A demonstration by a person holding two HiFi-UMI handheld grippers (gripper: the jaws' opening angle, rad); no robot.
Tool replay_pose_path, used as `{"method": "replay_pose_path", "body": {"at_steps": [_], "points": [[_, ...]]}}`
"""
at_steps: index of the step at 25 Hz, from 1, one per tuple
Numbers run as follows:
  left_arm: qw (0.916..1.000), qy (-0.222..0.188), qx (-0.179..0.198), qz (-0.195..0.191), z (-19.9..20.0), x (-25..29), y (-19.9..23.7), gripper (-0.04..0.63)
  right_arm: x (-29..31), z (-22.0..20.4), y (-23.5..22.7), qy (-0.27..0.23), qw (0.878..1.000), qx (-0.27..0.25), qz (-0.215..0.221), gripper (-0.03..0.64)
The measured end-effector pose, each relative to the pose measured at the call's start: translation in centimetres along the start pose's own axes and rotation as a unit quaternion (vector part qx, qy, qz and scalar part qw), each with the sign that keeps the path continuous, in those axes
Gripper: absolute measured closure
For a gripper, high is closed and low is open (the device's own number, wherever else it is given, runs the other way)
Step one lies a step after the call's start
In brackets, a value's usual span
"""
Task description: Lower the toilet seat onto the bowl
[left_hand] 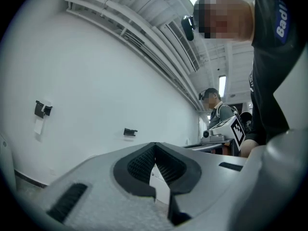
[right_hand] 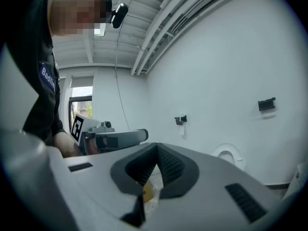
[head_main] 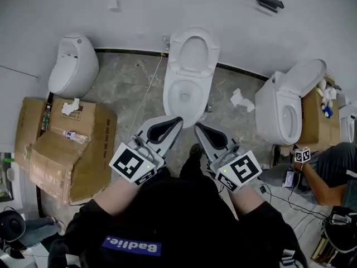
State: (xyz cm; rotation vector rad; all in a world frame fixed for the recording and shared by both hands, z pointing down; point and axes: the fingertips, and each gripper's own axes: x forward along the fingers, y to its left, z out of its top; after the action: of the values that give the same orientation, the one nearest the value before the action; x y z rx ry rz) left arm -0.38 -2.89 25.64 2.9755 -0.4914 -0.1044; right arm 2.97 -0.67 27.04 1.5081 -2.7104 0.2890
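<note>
Head view: a person stands facing a toilet (head_main: 179, 111) whose seat (head_main: 192, 53) is raised against the wall (head_main: 167, 4), above the bowl (head_main: 184, 96). The left gripper (head_main: 176, 120) and right gripper (head_main: 198, 127) hover side by side just short of the bowl's front, touching nothing. Each gripper view shows its jaws clenched tip to tip, with nothing between them. A cardboard box (head_main: 67, 155) sits on the floor (head_main: 128, 88) to the left.

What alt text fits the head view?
A white toilet with its seat raised stands by the wall, ahead of a person holding the left gripper and right gripper, both shut and empty. Cardboard boxes lie at left, another toilet at right.
</note>
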Motion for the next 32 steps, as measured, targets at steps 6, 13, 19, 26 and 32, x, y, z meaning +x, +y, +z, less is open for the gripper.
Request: {"method": "replay_pose_path", "body": {"at_steps": [6,13,19,26,32], "points": [[0.9997,0.001,-0.006,0.026,-0.2,3.7,2.8,0.581,1.9,0.6,-4.7,0.002,1.0,0.001,0.019,0.592],[0.9992,0.002,-0.006,0.04,0.1,9.4,5.6,0.581,3.5,1.7,-10.6,0.006,0.999,-0.003,0.032,0.592],[0.9978,0.004,-0.004,0.067,-0.4,13.2,8.6,0.581,5.3,2.0,-15.7,0.007,0.999,-0.019,0.042,0.592],[0.9952,0.008,-0.004,0.097,-1.6,16.3,11.8,0.581,7.6,0.4,-21.2,0.015,0.999,-0.015,0.044,0.592],[0.9953,0.006,0.0,0.097,-1.3,18.0,14.3,0.581,10.1,0.0,-24.7,0.025,0.999,-0.02,0.024,0.592]]}}
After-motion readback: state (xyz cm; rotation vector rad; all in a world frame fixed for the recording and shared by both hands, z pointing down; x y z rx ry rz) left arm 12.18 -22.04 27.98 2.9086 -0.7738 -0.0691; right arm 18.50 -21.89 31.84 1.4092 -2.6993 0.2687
